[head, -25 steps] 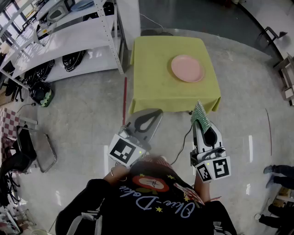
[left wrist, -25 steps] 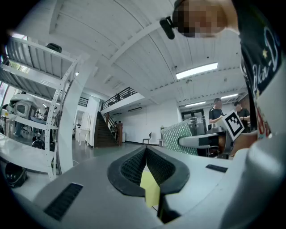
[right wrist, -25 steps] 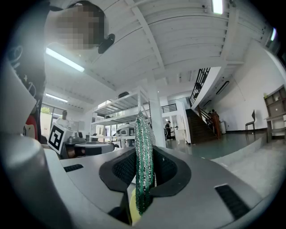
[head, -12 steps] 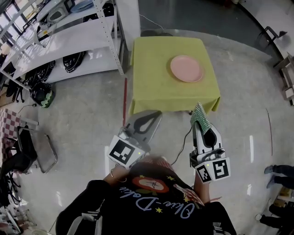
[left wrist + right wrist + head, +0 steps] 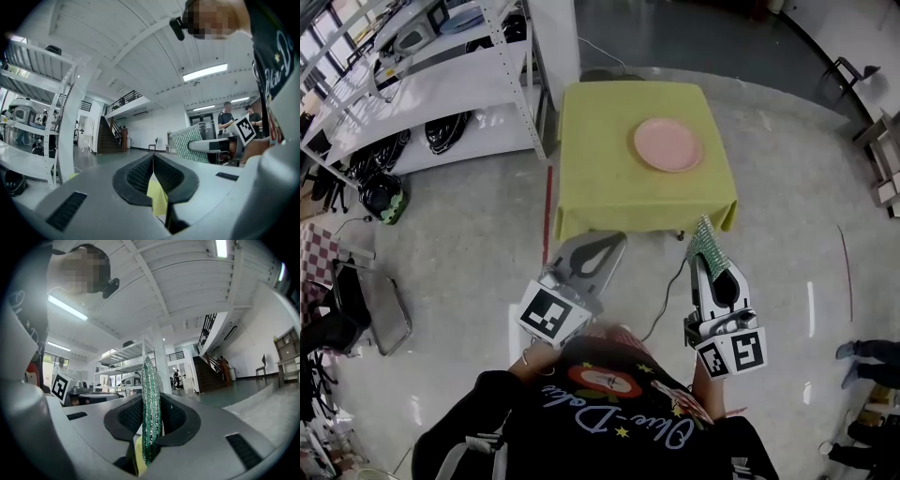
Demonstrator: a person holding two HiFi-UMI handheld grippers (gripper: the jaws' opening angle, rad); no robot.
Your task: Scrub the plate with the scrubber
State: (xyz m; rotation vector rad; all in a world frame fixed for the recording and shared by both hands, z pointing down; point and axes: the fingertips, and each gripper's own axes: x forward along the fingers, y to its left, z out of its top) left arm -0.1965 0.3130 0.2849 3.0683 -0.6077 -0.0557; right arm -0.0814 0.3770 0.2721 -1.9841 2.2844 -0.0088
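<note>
writing: cursive lettering on the dark shirt (image 5: 609, 412), bottom centre, upside down, not clearly legible; square markers (image 5: 547, 311) on both cubes | left gripper (image 5: 619, 238): lower centre-left, held level, jaws together | right gripper (image 5: 709, 264): lower centre-right, level, clamped on the green scrubber (image 5: 707, 239) | pink plate (image 5: 668, 143): upper centre, on the yellow-green table (image 5: 609, 183), well apart from both grippers

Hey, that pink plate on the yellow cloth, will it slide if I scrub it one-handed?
Probably a little: the plate lies loose on the tablecloth with nothing bracing it. The draped tablecloth may bunch under a push. The plate looks rigid and shallow, so it is unlikely to tip.
</note>
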